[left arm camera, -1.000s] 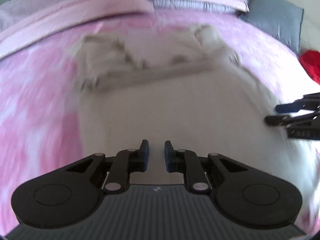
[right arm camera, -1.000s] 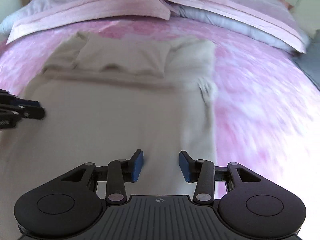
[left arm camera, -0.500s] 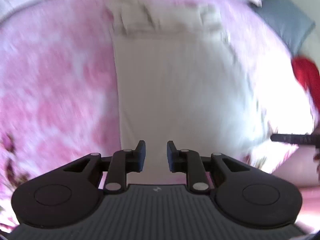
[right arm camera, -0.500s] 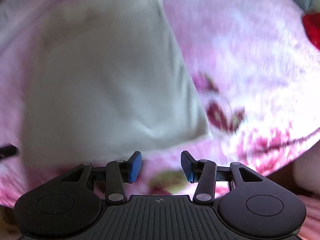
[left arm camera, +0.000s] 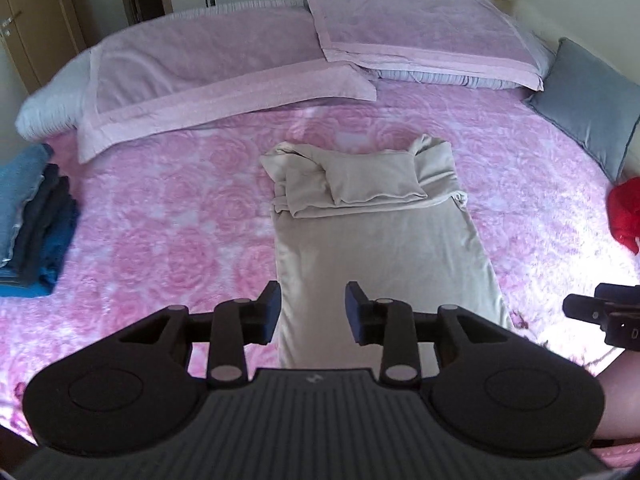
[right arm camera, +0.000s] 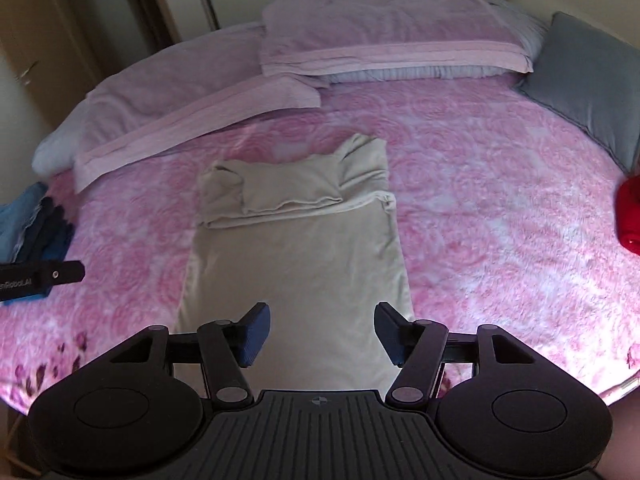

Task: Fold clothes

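Beige garment (left arm camera: 384, 248) flat on bed; both grippers (left (left arm camera: 313, 312), right (right arm camera: 322, 334)) hover above, angled down, jaws just widened, empty.

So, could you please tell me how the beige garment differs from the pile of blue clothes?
The beige garment lies long and flat mid-bed, only partly folded; the pile of blue clothes is fully folded and stacked at the bed's left edge. Both rest on the pink bedspread.
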Demonstrator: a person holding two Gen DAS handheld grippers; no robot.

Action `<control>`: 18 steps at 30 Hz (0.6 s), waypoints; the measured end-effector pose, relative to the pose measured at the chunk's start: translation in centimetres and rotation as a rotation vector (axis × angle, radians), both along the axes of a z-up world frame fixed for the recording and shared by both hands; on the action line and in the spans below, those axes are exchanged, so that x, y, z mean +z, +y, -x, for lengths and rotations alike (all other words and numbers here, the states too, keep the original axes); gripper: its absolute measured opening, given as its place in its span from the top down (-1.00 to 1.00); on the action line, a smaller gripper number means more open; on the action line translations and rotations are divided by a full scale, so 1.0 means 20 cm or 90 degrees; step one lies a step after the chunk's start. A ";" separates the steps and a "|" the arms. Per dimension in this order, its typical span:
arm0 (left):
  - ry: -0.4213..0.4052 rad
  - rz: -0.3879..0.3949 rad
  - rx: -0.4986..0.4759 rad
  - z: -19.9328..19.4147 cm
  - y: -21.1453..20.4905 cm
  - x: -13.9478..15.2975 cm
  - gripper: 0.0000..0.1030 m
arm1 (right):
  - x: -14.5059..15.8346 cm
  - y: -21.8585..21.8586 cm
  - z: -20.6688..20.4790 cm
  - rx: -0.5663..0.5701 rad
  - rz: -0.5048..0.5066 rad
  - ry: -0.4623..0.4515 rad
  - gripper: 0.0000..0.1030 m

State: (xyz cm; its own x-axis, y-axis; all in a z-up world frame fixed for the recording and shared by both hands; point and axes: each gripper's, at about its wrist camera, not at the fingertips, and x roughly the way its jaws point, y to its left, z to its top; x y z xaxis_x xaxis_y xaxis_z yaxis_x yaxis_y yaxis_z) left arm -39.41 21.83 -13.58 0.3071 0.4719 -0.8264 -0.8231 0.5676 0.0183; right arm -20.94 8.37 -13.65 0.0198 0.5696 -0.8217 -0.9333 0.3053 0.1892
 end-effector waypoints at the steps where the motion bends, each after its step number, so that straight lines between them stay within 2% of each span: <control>1: 0.002 -0.004 0.004 -0.01 -0.05 0.01 0.36 | 0.00 -0.02 -0.01 0.008 0.002 0.004 -0.19; 8: 0.014 -0.008 0.034 -0.07 -0.38 0.08 0.32 | 0.01 -0.26 -0.06 0.077 0.005 -0.012 -0.19; 12: 0.012 -0.024 0.047 -0.12 -0.55 0.13 0.23 | 0.04 -0.41 -0.13 0.086 0.005 -0.018 -0.19; 18: 0.018 -0.034 0.081 -0.12 -0.74 0.16 0.22 | 0.06 -0.55 -0.20 0.109 0.000 -0.016 -0.19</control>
